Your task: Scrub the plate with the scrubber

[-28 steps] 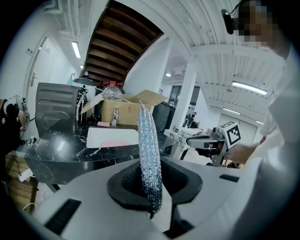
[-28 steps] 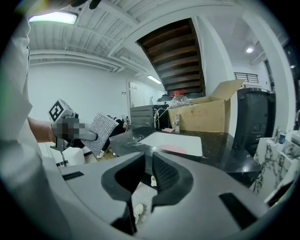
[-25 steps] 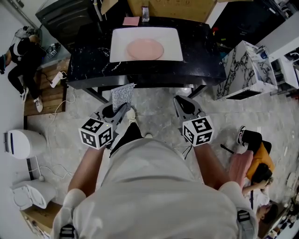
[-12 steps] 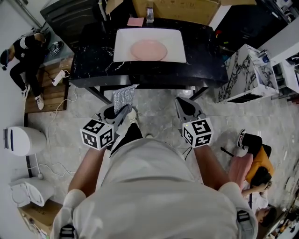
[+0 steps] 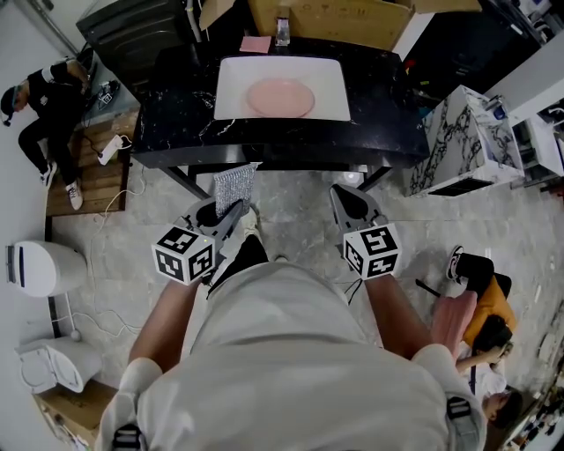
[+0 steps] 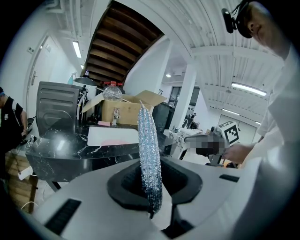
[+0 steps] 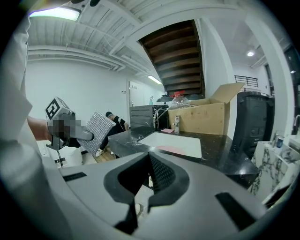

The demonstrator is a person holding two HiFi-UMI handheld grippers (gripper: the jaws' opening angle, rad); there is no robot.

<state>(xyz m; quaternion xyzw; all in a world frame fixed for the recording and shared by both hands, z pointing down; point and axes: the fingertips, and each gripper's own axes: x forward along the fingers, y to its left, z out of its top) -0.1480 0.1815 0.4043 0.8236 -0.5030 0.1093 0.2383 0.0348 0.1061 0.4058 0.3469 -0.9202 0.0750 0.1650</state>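
A pink plate lies in a white rectangular tray on a black marble table ahead of me. My left gripper is held low in front of the table's near edge, shut on a silvery mesh scrubber that sticks up from its jaws. In the left gripper view the scrubber stands edge-on between the jaws, with the tray beyond. My right gripper is level with it, about a hand's width to the right, shut and empty. The right gripper view shows the plate and the scrubber.
A cardboard box, a small bottle and a pink pad sit at the table's far edge. A marble-patterned cabinet stands right. One person sits at left, another on the floor at right.
The table and tray have drifted slightly right and down in the head view. Both grippers keep nearly the same places, the scrubber still in the left one.
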